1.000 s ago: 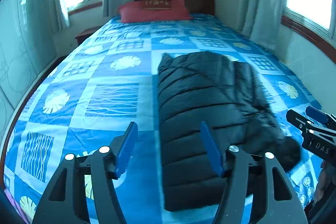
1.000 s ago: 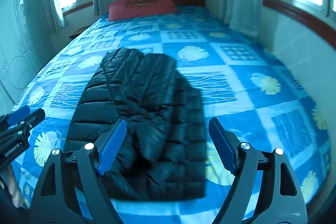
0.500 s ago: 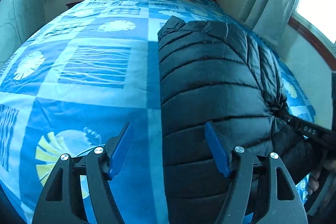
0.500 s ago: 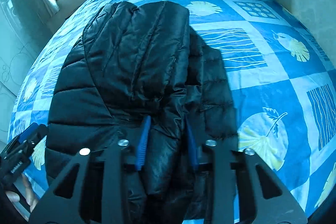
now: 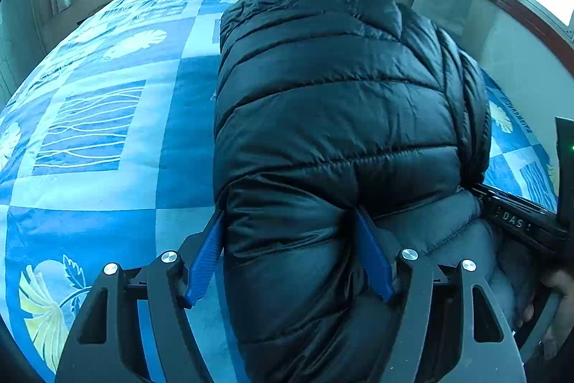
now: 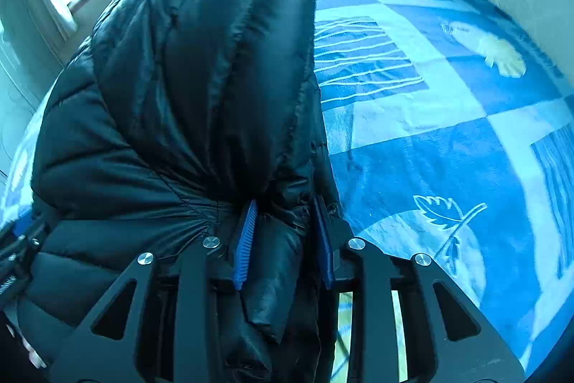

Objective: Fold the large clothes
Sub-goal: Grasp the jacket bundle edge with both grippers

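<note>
Right gripper [image 6: 285, 239] pinches the black puffer jacket [image 5: 333, 117]'s near edge; left gripper [image 5: 290, 253] straddles it, wide, ready to lift for folding.

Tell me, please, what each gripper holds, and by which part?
The right gripper pinches the black puffer jacket at its near edge. The left gripper straddles that edge, unclosed.
</note>
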Available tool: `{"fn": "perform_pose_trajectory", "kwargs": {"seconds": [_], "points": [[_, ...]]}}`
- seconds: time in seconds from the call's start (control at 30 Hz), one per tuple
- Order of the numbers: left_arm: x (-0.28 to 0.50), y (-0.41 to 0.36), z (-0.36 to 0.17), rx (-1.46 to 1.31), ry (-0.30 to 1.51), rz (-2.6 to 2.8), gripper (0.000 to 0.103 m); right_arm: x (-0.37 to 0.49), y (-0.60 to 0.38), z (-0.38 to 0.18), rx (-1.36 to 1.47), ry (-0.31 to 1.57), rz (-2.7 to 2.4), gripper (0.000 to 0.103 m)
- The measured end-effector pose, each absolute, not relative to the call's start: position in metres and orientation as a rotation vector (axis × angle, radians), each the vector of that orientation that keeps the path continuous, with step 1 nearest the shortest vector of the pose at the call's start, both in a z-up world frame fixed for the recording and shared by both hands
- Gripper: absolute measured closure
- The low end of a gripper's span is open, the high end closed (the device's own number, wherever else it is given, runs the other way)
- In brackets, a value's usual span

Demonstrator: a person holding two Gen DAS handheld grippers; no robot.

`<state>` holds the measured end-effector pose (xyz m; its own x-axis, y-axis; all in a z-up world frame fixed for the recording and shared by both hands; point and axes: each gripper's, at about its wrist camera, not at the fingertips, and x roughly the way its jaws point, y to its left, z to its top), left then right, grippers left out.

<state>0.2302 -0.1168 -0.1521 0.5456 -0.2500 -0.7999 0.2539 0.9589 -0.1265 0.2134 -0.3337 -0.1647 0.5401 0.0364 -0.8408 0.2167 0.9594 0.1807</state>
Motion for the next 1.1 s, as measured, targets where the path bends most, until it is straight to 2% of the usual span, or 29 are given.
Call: {"fn": "perform_pose_trajectory", "kwargs": {"seconds": [0.1, 0.17, 0.2, 0.23, 0.37, 0.4, 0.43, 0.5, 0.63, 0.73, 0.83, 0.97, 1.1], "points": [[0.226, -0.113, -0.147, -0.004, 0.943, -0.301, 0.034, 0.209, -0.335, -0.157, 0.285, 0.987, -0.106, 0.072], [0.223, -0.107, -0.142, -0.033, 0.942, -0.300, 0.034, 0.204, -0.333, -0.147, 0.275, 0.985, -0.118, 0.065], [0.219, -0.104, -0.139, -0.042, 0.940, -0.292, 0.034, 0.199, -0.333, -0.139, 0.260, 0.983, -0.136, 0.055], [0.214, -0.101, -0.135, -0.041, 0.931, -0.283, 0.034, 0.192, -0.331, -0.131, 0.251, 0.972, -0.149, 0.049], [0.191, -0.093, -0.119, -0.031, 0.877, -0.262, 0.034, 0.164, -0.317, -0.092, 0.202, 0.896, -0.188, 0.050], [0.185, -0.088, -0.115, -0.038, 0.859, -0.258, 0.034, 0.158, -0.312, -0.085, 0.185, 0.873, -0.192, 0.054], [0.181, -0.085, -0.111, -0.047, 0.848, -0.253, 0.034, 0.152, -0.305, -0.076, 0.170, 0.848, -0.182, 0.062], [0.175, -0.079, -0.105, -0.069, 0.823, -0.247, 0.034, 0.141, -0.290, -0.065, 0.169, 0.824, -0.120, 0.066], [0.173, -0.079, -0.110, -0.078, 0.840, -0.268, 0.034, 0.139, -0.266, -0.081, 0.104, 0.893, -0.038, 0.066], [0.180, -0.094, -0.130, -0.054, 0.897, -0.283, 0.034, 0.148, -0.269, -0.119, 0.055, 0.967, -0.079, 0.064], [0.187, -0.105, -0.151, -0.024, 0.918, -0.285, 0.033, 0.150, -0.283, -0.147, 0.114, 0.959, -0.069, 0.062], [0.188, -0.103, -0.148, -0.026, 0.942, -0.289, 0.034, 0.152, -0.284, -0.136, 0.140, 0.985, -0.069, 0.062], [0.182, -0.088, -0.122, -0.050, 0.931, -0.293, 0.034, 0.152, -0.289, -0.091, 0.195, 0.962, -0.062, 0.062]]}}
